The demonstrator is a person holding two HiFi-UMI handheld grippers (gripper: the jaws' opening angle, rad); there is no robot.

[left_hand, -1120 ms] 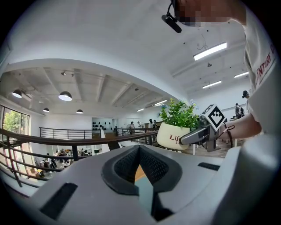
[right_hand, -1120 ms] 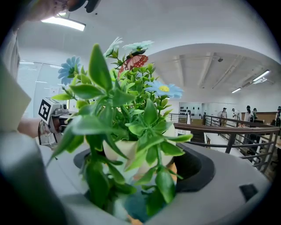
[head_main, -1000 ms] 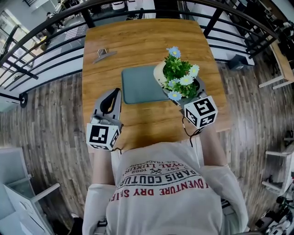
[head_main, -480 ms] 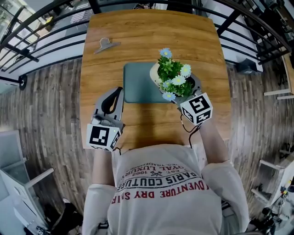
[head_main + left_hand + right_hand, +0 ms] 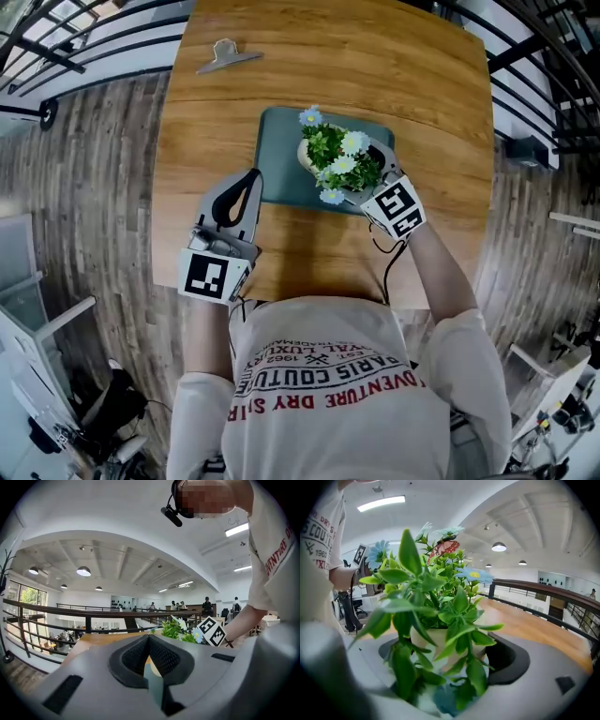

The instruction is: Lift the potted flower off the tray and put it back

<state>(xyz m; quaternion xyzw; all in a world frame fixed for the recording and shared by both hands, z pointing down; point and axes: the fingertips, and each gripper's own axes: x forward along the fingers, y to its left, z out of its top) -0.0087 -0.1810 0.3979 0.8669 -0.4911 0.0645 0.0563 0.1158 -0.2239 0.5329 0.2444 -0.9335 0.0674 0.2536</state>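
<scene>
Your right gripper point(image 5: 361, 176) is clenched on the potted flower point(image 5: 337, 161): its jaws press against either side of the cream-white pot point(image 5: 437, 641), just under the leaves. The plant is a dense tuft of glossy green leaves with small daisy-like blooms, pale blue and white with yellow centres, and one reddish spotted ornament point(image 5: 443, 548) among the upper stems. Some leaves droop over the pot's rim and down between the jaws. The pot stands upright over the right half of the grey-green tray point(image 5: 279, 155). You cannot tell from these views whether its base touches the tray.

Your left gripper point(image 5: 247, 184) has its jaws brought together at the tips with nothing between them. It lies on the table point(image 5: 403, 75) beside the tray's near left corner.

The tray sits near the middle of the table, a little nearer the near edge. The tabletop is warm, streaked wood. A metal binder clip point(image 5: 225, 56) lies near the far left corner, well apart from the tray.

The floor point(image 5: 84, 187) is grey-brown planking, and a black railing point(image 5: 70, 613) runs past the table's far side. Beyond it is a wide hall with a white beamed ceiling, hanging dome lamps point(image 5: 83, 571) and a few people standing far off.
</scene>
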